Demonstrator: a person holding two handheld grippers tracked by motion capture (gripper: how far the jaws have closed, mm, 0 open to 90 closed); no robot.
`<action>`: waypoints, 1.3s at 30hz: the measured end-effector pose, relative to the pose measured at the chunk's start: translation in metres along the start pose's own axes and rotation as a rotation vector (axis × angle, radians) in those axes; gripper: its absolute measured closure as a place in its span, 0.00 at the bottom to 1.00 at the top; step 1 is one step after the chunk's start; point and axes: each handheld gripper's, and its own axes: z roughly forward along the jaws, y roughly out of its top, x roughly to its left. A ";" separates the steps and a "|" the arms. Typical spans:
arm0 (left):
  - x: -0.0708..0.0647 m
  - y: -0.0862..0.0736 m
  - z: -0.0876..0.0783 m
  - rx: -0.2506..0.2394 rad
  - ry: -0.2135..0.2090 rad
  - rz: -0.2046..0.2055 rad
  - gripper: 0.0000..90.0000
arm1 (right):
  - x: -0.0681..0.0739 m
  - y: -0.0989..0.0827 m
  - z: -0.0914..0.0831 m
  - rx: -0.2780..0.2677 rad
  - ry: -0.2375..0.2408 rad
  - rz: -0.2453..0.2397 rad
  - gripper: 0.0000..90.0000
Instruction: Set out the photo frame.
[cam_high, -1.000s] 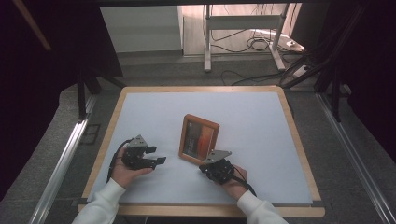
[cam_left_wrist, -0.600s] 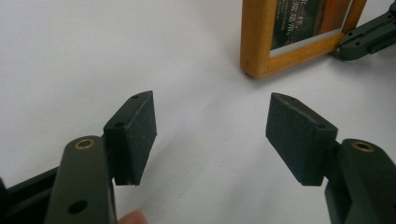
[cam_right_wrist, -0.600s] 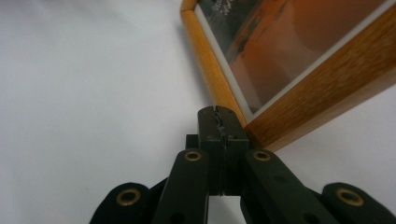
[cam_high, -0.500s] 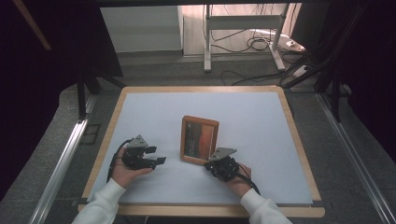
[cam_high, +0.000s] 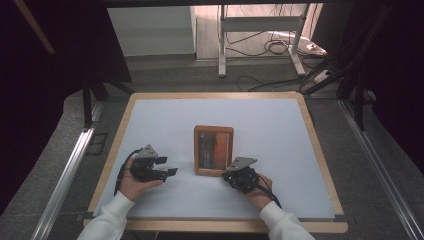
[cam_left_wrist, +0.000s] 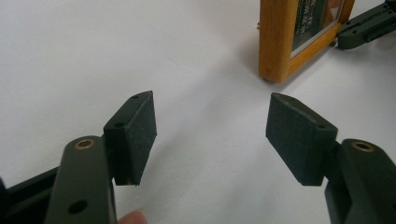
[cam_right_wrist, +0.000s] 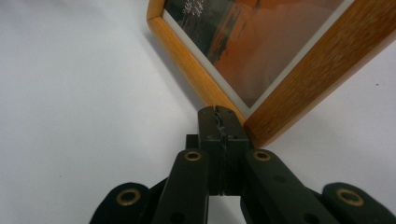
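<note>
The picture frame (cam_high: 213, 150) lies alone mid-desk (cam_high: 280, 115); bare white surface runs wide above it and to both sides. The right tongs (cam_high: 229, 175) crowd its lower right corner.

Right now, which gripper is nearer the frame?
Right. The right gripper sits shut, tips at the frame near corner. The left gripper is open, off to the frame's left, apart from it.

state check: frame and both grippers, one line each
picture frame: lying flat on the table, picture side up, not gripped.
left gripper: open, nothing between its fingers, resting to the frame's left, apart from it.
right gripper: shut, empty, tips at the frame's near corner; contact not clear.
</note>
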 end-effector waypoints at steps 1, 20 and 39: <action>0.000 0.000 0.000 0.000 0.000 -0.001 0.37 | 0.000 0.000 0.000 0.000 -0.001 0.000 1.00; -0.002 0.000 -0.002 -0.005 0.006 0.006 0.37 | -0.025 -0.027 -0.063 -0.129 -0.054 0.107 0.98; -0.014 -0.005 -0.002 -0.025 0.055 0.017 0.35 | -0.064 -0.093 -0.118 -0.181 -0.149 0.319 0.32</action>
